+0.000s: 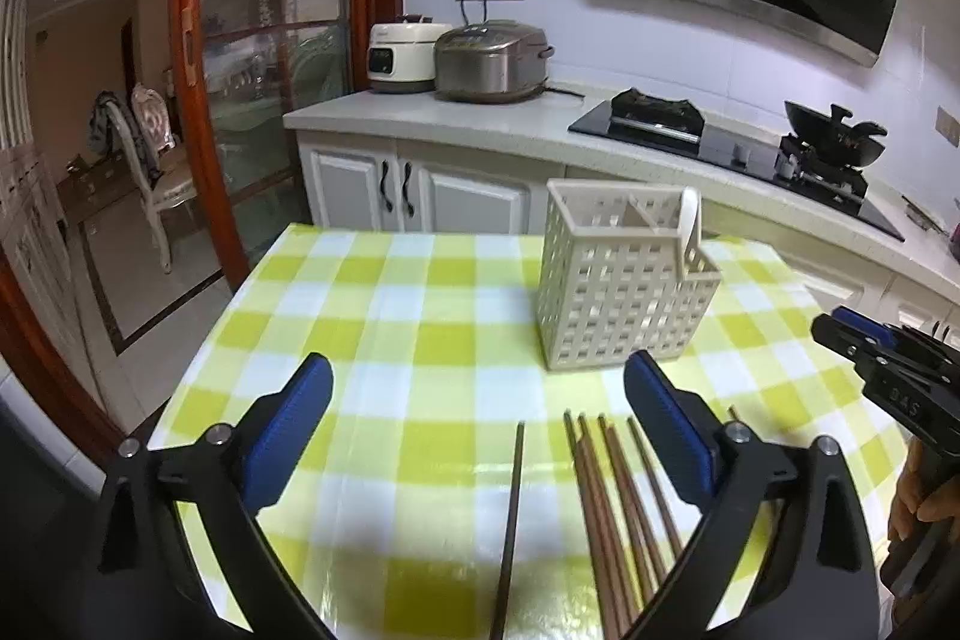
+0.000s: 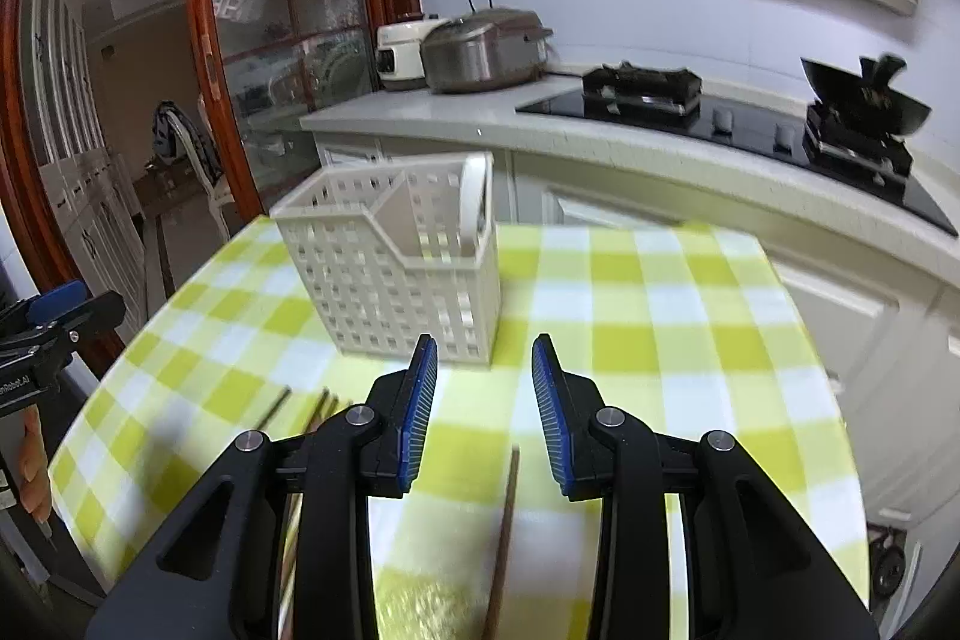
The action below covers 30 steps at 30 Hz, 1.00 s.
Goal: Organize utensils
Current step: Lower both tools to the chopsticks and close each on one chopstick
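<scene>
A beige lattice utensil caddy (image 1: 624, 280) stands on the green-checked table (image 1: 390, 316) with a white spoon (image 1: 690, 220) upright in it. Several brown chopsticks (image 1: 618, 508) lie on the cloth in front of it; one darker chopstick (image 1: 510, 526) lies apart to their left. My left gripper (image 1: 477, 388) is open and empty above them. My right gripper (image 2: 483, 370) is open and empty, over a single chopstick (image 2: 504, 538), with the caddy (image 2: 396, 274) just beyond. The right gripper also shows at the right edge of the left wrist view (image 1: 840, 328).
A kitchen counter (image 1: 480, 118) with two rice cookers (image 1: 489, 61), a hob (image 1: 720, 142) and a wok (image 1: 834, 139) runs behind the table. A glass sliding door with a red frame (image 1: 192, 100) and a chair (image 1: 150, 172) lie to the left.
</scene>
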Available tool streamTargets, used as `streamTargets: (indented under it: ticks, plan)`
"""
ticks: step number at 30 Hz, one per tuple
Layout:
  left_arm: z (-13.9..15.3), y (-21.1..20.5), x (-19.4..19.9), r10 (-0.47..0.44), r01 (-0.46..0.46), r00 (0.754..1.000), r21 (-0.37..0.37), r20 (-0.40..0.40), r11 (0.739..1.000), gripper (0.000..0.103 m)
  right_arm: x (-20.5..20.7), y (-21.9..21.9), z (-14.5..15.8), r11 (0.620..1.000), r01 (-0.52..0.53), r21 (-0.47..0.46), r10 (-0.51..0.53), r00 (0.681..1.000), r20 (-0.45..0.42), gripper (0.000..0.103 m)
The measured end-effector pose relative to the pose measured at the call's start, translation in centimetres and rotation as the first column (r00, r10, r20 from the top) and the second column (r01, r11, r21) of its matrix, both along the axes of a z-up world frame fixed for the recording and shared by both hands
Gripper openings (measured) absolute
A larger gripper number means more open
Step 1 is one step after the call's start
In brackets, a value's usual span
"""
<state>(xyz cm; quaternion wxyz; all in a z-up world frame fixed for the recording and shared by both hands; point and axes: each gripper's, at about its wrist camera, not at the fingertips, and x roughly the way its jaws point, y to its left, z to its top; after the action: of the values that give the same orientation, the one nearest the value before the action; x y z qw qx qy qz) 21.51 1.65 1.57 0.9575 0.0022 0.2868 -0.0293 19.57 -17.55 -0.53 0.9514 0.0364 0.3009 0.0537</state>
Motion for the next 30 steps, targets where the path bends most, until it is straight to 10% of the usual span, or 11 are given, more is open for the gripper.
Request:
streamTargets:
  ticks: [22, 30]
  plan:
    - [-9.5, 0.1, 1.2, -0.016, 0.022, 0.978, 0.030, -0.206, 0.999, 0.095, 0.4, 0.3, -10.0, 0.999, 0.000, -0.041, -0.010, 0.964, -0.265, 0.040]
    - [-10.3, -0.3, 2.2, -0.037, 0.049, 0.971, 0.046, -0.234, 0.998, 0.092, 1.1, 1.0, -10.4, 0.994, -0.018, -0.112, -0.016, 0.956, -0.292, 0.024]
